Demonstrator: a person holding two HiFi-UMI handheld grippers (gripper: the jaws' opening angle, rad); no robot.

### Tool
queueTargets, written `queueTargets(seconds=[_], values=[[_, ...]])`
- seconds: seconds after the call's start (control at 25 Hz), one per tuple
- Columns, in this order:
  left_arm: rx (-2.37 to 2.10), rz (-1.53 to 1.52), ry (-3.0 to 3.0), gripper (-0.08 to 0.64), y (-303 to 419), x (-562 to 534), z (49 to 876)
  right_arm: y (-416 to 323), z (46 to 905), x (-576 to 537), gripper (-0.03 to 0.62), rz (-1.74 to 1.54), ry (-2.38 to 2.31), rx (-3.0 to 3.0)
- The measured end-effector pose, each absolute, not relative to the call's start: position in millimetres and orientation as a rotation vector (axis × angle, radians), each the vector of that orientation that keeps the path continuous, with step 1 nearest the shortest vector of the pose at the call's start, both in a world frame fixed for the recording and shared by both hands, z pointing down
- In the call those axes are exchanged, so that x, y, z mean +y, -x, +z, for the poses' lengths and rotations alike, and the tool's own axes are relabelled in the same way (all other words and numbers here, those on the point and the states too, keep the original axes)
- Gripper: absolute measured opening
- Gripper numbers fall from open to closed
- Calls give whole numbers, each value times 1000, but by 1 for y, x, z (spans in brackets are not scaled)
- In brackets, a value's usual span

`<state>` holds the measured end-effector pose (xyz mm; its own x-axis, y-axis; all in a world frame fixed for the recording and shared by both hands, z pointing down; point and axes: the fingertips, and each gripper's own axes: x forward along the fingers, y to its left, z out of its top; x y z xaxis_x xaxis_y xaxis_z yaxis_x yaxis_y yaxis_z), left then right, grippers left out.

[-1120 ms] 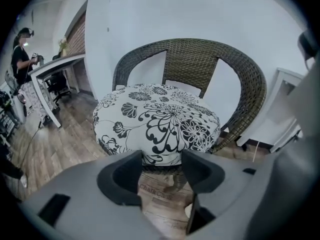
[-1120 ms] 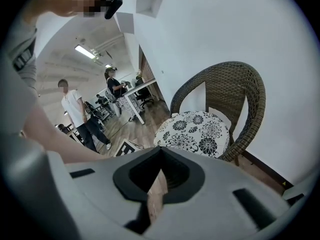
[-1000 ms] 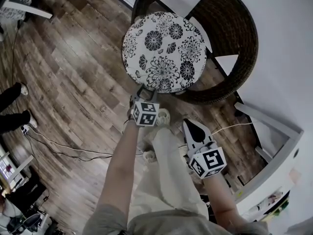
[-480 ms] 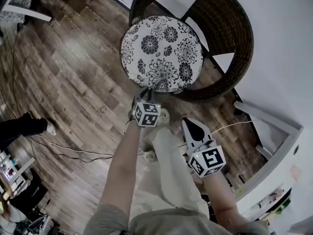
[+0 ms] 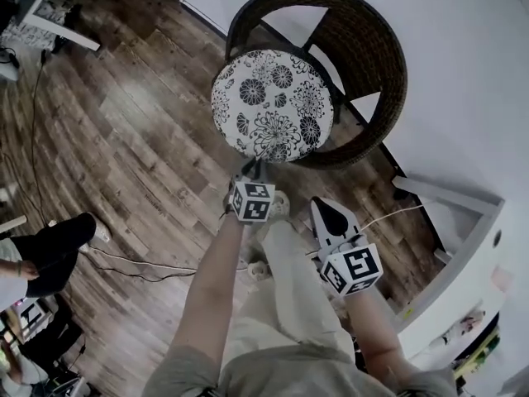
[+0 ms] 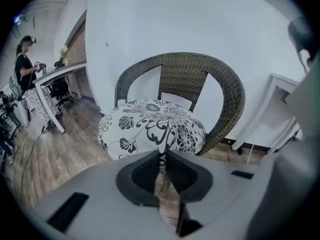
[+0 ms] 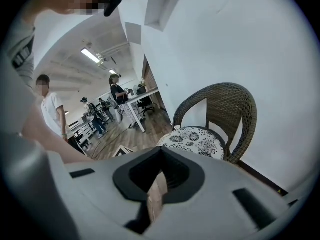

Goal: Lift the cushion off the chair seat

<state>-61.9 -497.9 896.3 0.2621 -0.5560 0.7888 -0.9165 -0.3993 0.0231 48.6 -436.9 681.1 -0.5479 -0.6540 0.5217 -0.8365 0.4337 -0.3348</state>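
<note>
Dark wood-plank floor point(image 5: 124, 139) meets a plain white wall point(image 5: 471, 73), with a white desk point(image 6: 50, 76) and ceiling strip light point(image 7: 92, 55).

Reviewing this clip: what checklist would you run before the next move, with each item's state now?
1. Left claw shut on the cushion at its near edge: ok, fabric is pinched between its jaws.
2. Cushion clear of the chair seat: not ok, most of it lies on the seat.
3. Right claw free: ok, shut on nothing, apart from the cushion.
4. Way out open: ok, the wicker back rises behind and beside; the front is open.
5. Bystander away from the chair: ok, off to the left.
</note>
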Motion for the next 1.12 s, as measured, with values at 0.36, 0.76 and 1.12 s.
queueTargets(seconds=[0.36,0.76,1.12], values=[[-1397,880,-2084,35,70,-467,809,-43,612,-395,2,723,-1314,-2429],[-1485,745,-2125,36,85,-407,707,-37,542,-324,2,597,-1365,-2460],[-1521,574,-2184,36,103,-337,609,-19,488,-253,2,501,-1412,-2483]])
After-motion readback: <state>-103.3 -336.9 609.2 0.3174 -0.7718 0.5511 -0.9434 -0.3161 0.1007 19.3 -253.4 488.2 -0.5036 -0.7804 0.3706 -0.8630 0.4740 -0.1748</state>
